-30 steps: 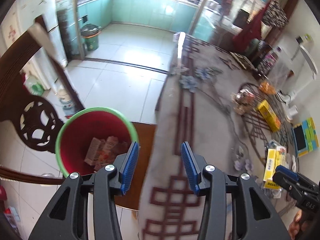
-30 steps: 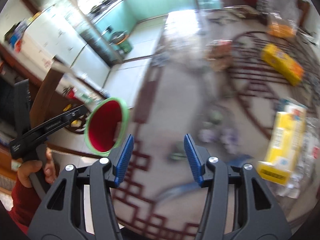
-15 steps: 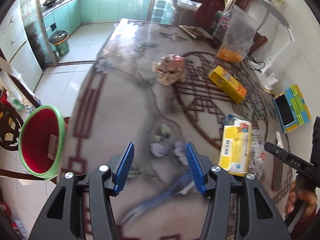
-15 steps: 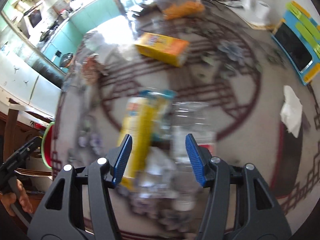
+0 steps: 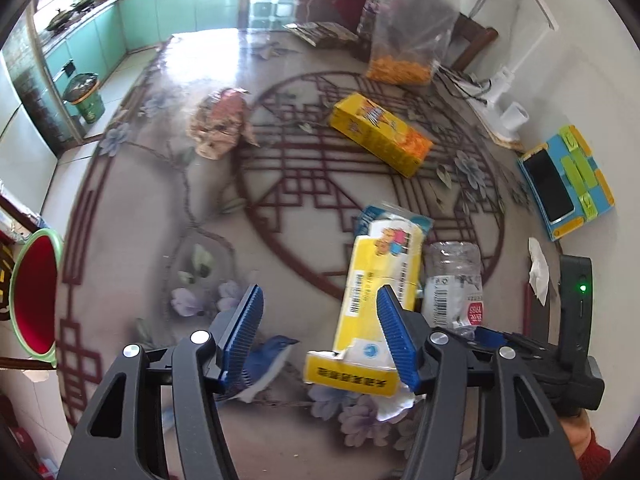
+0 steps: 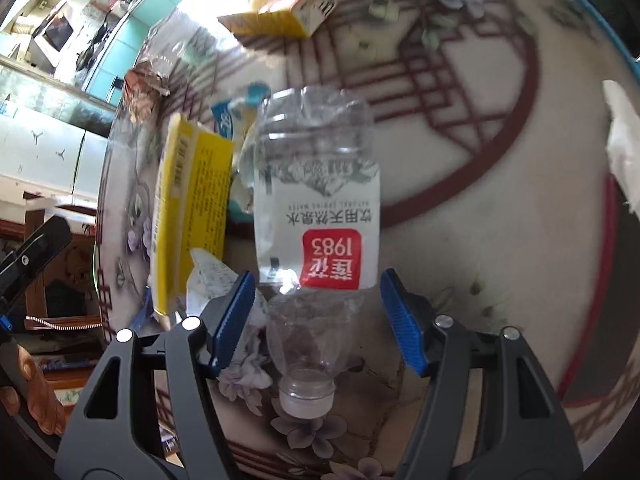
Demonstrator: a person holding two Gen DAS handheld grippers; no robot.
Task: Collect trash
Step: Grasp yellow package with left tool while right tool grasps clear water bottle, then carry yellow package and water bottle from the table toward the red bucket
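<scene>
Trash is lying clustered on the tabletop (image 5: 132, 184): bottle (image 6: 316, 208) on its side, cap toward the camera, just beside the yellow carton (image 5: 376, 300), crumpled paper under both. Right claw (image 6: 316, 316) is straddling the bottle's shoulder, jaws apart, just been widening, pads not pressing yet. Left claw (image 5: 320, 332) has swung over from the red bin (image 5: 34, 300), now at the tabletop's left edge; jaws apart, also just widening, carton's end partly between them, no grip. Both are lining up for pickups; wrapper (image 5: 220, 124) and second carton (image 5: 380, 136) are waiting farther off.
</scene>
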